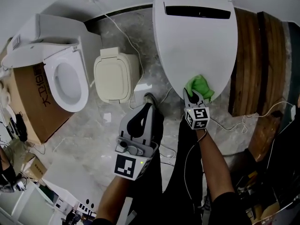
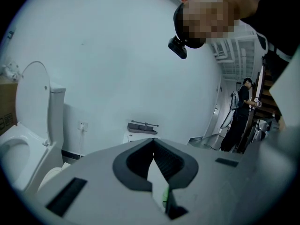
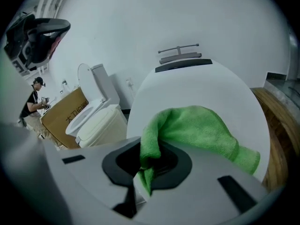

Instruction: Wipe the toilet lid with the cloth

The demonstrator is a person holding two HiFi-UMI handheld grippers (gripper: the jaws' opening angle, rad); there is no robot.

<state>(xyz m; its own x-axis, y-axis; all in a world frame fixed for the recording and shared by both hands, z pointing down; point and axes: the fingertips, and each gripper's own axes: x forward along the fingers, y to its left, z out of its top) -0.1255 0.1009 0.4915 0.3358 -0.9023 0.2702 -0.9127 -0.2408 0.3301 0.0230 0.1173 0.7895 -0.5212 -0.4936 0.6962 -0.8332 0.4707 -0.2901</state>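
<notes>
The lid [image 1: 194,36], a smooth, glossy white oval, lies closed. A brown cardboard box [image 1: 33,97] at the left bears dark print that is too skewed to read. The cloth [image 1: 200,85], bright green and fuzzy, sits bunched on the lid's near edge, pinched in the right gripper's [image 1: 194,96] jaws. The left gripper [image 1: 149,101] hangs off the lid, its jaws together on nothing.

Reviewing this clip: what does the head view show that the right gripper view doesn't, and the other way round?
Head view only: the left gripper, held left of the toilet lid and off it, and the marker cube on the right gripper. Right gripper view only: that gripper's jaws shut on a fold of the green cloth, and a person standing far off. Both: the green cloth lying on the white toilet lid, the open toilet and the cardboard box.
</notes>
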